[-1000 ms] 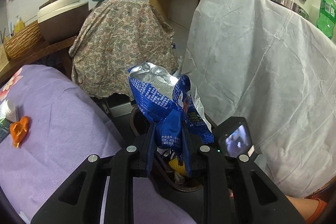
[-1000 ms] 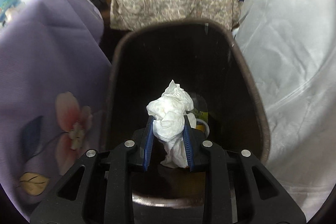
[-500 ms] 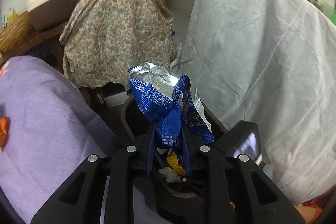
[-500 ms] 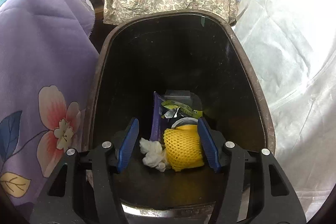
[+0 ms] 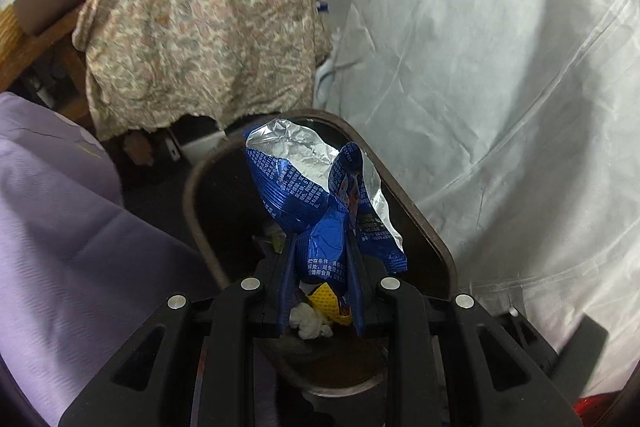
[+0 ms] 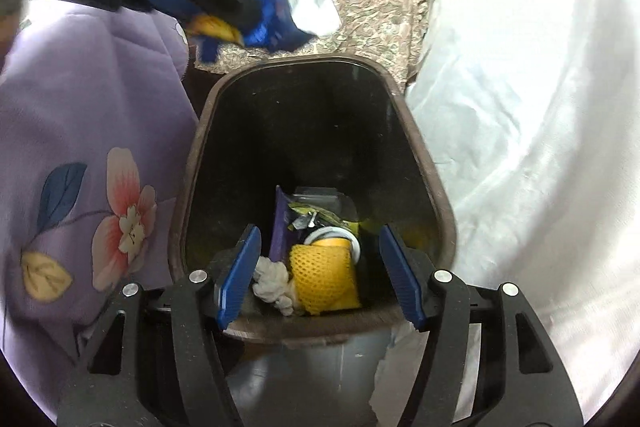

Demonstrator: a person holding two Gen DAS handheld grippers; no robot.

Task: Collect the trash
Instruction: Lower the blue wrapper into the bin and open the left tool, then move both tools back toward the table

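Fingers of the left gripper (image 5: 322, 259) clamp a blue foil snack bag (image 5: 316, 195) above the brown bin (image 5: 424, 227); the right gripper (image 6: 320, 275), at six o'clock, is opening — nothing between. Released too near the rim, the bag may catch and slide out.

The blue wrapper (image 5: 320, 211) in my left claw (image 5: 321, 287) carries white Chinese print — "贮存条件" shows near my pads — the rest too small to read.
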